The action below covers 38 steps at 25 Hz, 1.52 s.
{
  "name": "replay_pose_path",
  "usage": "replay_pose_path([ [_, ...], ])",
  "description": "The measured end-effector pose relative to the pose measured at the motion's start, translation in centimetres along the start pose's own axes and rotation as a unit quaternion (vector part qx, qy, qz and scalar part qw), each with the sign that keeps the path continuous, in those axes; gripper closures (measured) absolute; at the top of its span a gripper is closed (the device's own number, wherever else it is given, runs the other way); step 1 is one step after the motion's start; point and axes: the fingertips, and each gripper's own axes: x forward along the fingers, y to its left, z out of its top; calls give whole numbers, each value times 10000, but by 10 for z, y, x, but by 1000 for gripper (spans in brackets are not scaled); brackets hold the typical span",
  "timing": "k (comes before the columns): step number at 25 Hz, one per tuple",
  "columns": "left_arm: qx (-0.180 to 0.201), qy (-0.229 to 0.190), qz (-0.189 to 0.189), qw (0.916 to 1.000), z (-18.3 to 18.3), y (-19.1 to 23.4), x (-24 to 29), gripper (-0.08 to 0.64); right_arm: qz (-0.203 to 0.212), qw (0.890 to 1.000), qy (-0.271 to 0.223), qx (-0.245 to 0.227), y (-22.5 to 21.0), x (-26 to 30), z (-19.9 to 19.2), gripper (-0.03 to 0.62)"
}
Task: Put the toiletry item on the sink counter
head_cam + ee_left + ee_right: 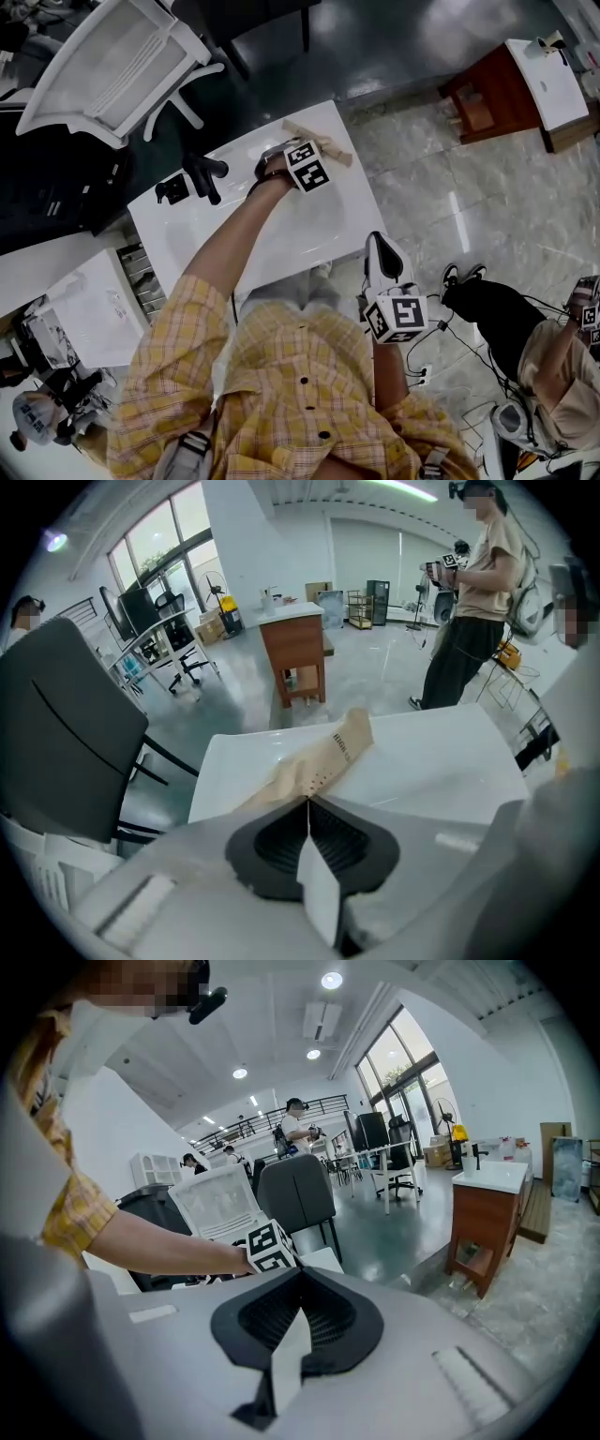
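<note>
Person in yellow plaid shirt [281, 394] stood at the white sink counter [309, 234], left arm stretched out across it.

Left gripper [307, 801]: jaws closed together, tips pinching the near end of a beige toiletry packet [328, 761]. The packet ran away from the tips toward the counter's far edge, at the corner farthest from the black faucet [202, 173]. Small dark print showed near its far end, too small to read. Could not tell whether the packet lay flat on the counter or was held just off it.

Right gripper [298, 1274]: jaws shut on each other, nothing between them. It was held back close to the person's body at the counter's near edge, well apart from the packet, tips pointing roughly toward the left arm.

Surroundings: white chair [112, 56] beyond the counter on the dark floor. Wooden cabinet [497, 94] with a white top stood off on the marble tiles. A second person [473, 592] in a tan shirt stood farther back, also holding a marker cube.
</note>
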Motion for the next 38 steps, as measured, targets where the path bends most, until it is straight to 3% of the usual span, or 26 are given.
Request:
replay_pose_path([
  [5,-161,-83,-23,9998,3,-2,-4,486,26,10000,-29,-7,1,2,5,592],
  [11,-305,-224,238,9990,-3,0,-15,482,110,9999,-67,-52,7,2,6,592],
  [20,-1102,-816,671,9883,0,11,-55,483,232,9993,-151,-249,21,-3,12,592],
  [24,-1661,-1169,856,9754,-1,7,-81,520,272,9989,-218,-322,27,-10,14,592],
  [30,-2529,-1801,874,9466,-3,-4,-127,546,364,9975,-362,-495,39,-15,25,594],
  [35,-2635,-2184,1109,9331,-8,-14,-168,558,485,9949,-537,-704,53,-15,40,593],
  [38,-2880,-2488,1164,9174,-6,-20,-199,560,555,9937,-582,-781,62,-17,47,594],
])
